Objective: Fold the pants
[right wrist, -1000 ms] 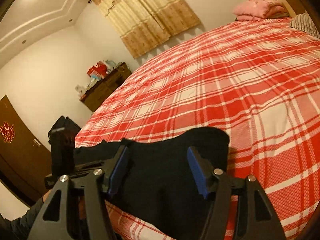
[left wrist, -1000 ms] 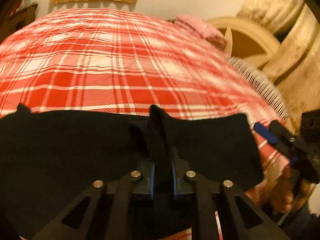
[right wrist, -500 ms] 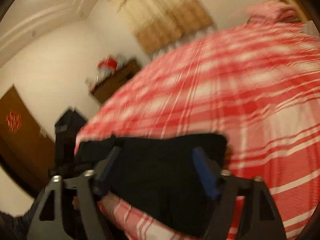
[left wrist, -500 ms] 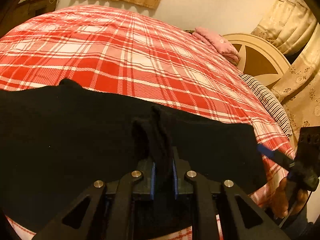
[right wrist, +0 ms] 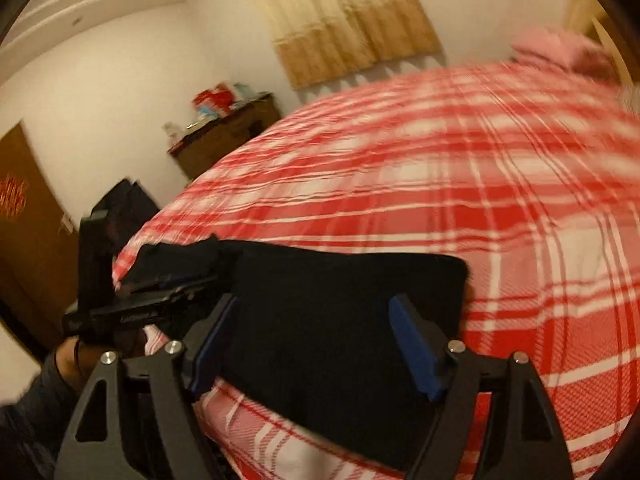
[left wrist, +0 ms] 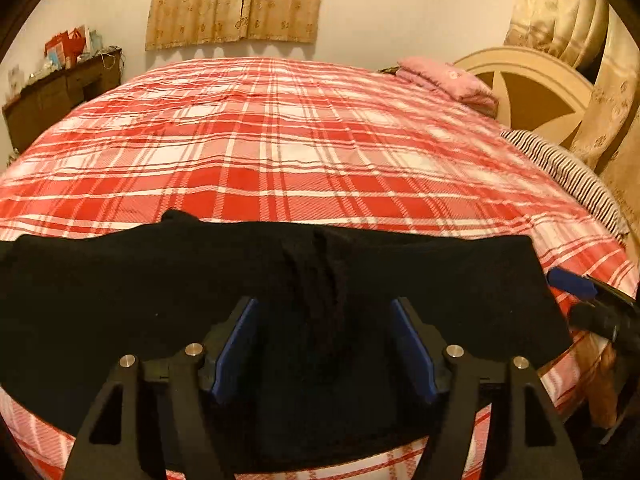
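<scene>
The black pants (left wrist: pixel 120 304) lie folded flat on the near edge of a bed with a red and white plaid cover (left wrist: pixel 280 152). My left gripper (left wrist: pixel 326 344) is open, its blue pads spread above the pants' middle, holding nothing. A raised crease of cloth (left wrist: pixel 320 276) stands just ahead of it. My right gripper (right wrist: pixel 316 344) is open over the pants' right end (right wrist: pixel 340 300), empty. The left gripper also shows in the right wrist view (right wrist: pixel 152 304), and the right gripper's blue pad shows in the left wrist view (left wrist: pixel 572 284).
A pink folded blanket (left wrist: pixel 444 80) and a striped pillow (left wrist: pixel 560 168) lie at the bed's head by a round headboard (left wrist: pixel 536 92). A dark wooden dresser (left wrist: pixel 60 96) stands at the far left. A brown door (right wrist: pixel 24 216) is left of the bed.
My left gripper has opened and let go of the pinched fold of pants. The pants have settled flat on the bed. My right gripper has drawn back a little, still open.
</scene>
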Motion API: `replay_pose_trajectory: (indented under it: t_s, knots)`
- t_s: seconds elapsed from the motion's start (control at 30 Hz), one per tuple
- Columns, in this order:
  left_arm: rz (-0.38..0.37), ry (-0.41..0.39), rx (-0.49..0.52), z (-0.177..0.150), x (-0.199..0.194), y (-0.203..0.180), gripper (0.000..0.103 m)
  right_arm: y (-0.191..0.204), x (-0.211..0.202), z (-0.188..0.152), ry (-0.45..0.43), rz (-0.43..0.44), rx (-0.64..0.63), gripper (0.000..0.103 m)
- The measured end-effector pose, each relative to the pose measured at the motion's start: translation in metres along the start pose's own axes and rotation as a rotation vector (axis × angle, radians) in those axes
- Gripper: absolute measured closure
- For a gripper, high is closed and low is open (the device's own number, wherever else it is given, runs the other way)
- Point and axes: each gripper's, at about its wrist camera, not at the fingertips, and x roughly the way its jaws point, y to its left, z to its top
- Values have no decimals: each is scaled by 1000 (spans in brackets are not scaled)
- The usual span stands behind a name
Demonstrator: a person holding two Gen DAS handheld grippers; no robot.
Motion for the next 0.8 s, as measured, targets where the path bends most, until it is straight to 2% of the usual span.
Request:
replay_pose_trajectory:
  t_s: [0.1,0.2,0.27,0.33,0.6,0.73,0.8]
  knots:
    - [3,4,-7,-1,2,4,33,13,15,-7,62,4,-66,23]
    - [12,9,-14,-2,4,7,33,22,38,-18,168,-64,-152,23]
    - [16,13,-15,-3,4,8,33,19,45,-26,197,-94,-180,23]
    - [16,12,-22,-4,3,11,33,21,43,-28,189,-107,-208,23]
    - [12,3,-52,-10,-6,28,33,27,33,-27,151,-117,-190,21]
    - [25,-12,-69,-8,-11,37,31,48,23,-18,62,-79,-215,21]
    - [34,-17,-82,-7,-14,41,31,60,29,-11,49,-39,-226,20]
